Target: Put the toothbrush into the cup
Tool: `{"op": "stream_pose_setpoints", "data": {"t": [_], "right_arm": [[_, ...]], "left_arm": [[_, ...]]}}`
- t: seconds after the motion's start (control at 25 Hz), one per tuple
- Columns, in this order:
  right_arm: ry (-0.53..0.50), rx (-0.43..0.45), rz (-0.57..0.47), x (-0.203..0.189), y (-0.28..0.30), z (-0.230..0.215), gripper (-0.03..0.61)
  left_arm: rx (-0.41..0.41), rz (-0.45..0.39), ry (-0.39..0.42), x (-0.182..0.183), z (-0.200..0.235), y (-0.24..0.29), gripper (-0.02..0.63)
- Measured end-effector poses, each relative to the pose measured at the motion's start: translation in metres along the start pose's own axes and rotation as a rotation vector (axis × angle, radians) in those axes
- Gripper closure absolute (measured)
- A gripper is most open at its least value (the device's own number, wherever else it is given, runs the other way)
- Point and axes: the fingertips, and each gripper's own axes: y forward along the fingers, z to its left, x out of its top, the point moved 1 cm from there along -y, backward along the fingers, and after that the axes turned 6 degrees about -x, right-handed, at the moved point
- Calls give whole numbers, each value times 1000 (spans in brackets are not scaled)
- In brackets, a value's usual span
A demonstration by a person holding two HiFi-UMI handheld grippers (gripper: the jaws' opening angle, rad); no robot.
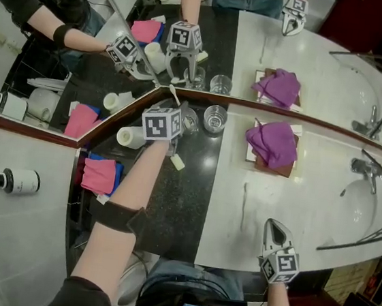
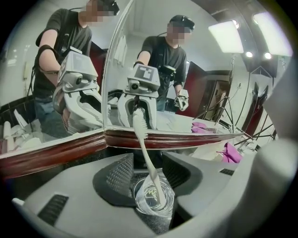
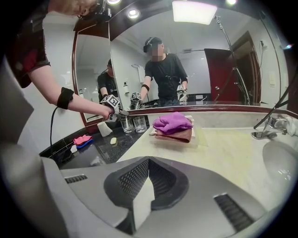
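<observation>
Bathroom bench, backed by a wall mirror (image 1: 305,117), consists of a black granite section (image 1: 189,197) on the left and a white marble section (image 1: 275,199) with a basin (image 1: 357,202) and chrome tap (image 1: 364,167) on the right. On the granite, close to the mirror, stands a clear glass cup (image 2: 152,199). A white toothbrush (image 2: 142,139) stands inside it, handle end down on the cup floor, bristle head up and tilted toward the mirror. The left tongs (image 2: 148,160) are positioned around the cup with jaws wide apart. The toothbrush shaft rises between them and neither pad touches it. A second clear glass tumbler (image 1: 215,117) stands just beside the cup on its right. Nearby on the granite lie a white cylindrical container (image 1: 130,136), a small pale soap piece (image 1: 177,162) and a pink folded cloth (image 1: 99,175) on a blue one. A crumpled purple cloth (image 1: 274,143) rests on a brown pad on the marble. The right tongs (image 1: 273,225) are at the marble front edge, well apart from the cup, jaws closed together with nothing gripped.
</observation>
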Motion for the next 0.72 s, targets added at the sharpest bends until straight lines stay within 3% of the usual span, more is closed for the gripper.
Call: {"op": "stream_pose_setpoints", "data": {"t": [0.12,0.2,0.36,0.72], "right_arm": [[6,-1,-2,-4,0,-2,560],[9,-1,1,-6,1,-1,560],[10,10,1,-6,3,4,560],[9,26,-25,2,2,9,560]], "left_arm": [[9,-17,0,3,3,-2,526],[-9,-27,6,4,0,-1,564],[-48,-55,14,11,-7,-3,598],[-51,-132,53,26,-13,-22,604]]}}
